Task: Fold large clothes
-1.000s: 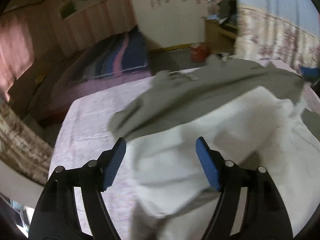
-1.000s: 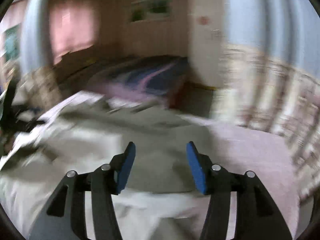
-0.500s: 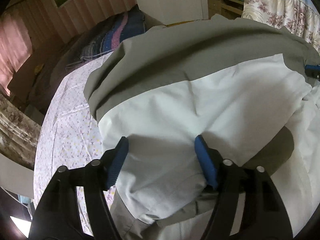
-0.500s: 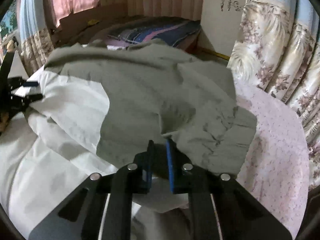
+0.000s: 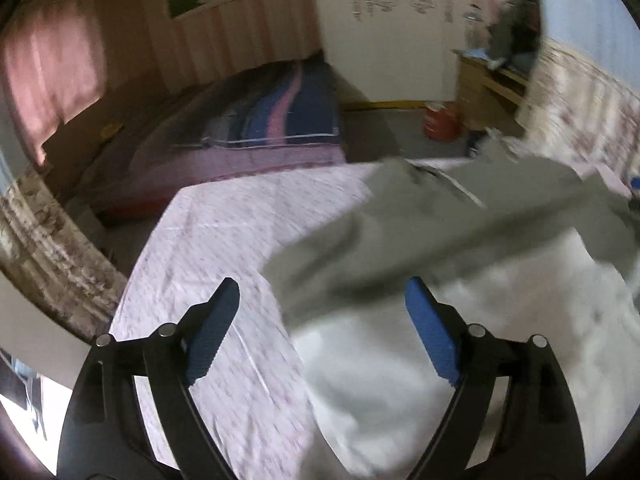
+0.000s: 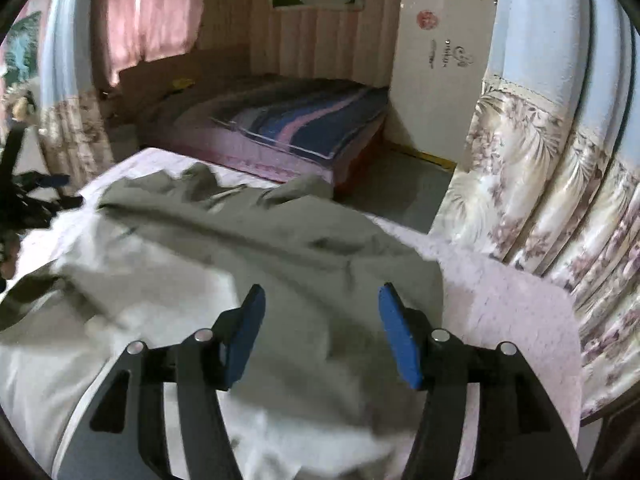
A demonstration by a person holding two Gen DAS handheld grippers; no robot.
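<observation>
Claws first, nearest the cameras: the left claw (image 5: 320,328) has its blue-padded fingers spread wide apart and grips nothing; the right claw (image 6: 320,328) is equally wide and empty. Both hang just above the garment (image 6: 248,272), a large piece of clothing in two colours, white close to the claws and grey-green farther off. It lies rumpled on a table (image 5: 208,232) covered in pale pink flowered cloth.

In the left wrist view, the garment's near white edge sits below and to the right of the left claw, with bare table under the claw's left finger. In the right wrist view, cloth lies straight ahead and under both fingers, with bare table off to the right. The garment's long axis seems to run across, from one claw to the other, so each claw is nearest its own end. The grey-green band stretches away toward the table's far edge, where what looks like a collar bunches up.

Beyond the table, a bed (image 6: 304,120) with a striped blue and pink blanket. Flowered curtains (image 6: 540,200) hang to the right.
</observation>
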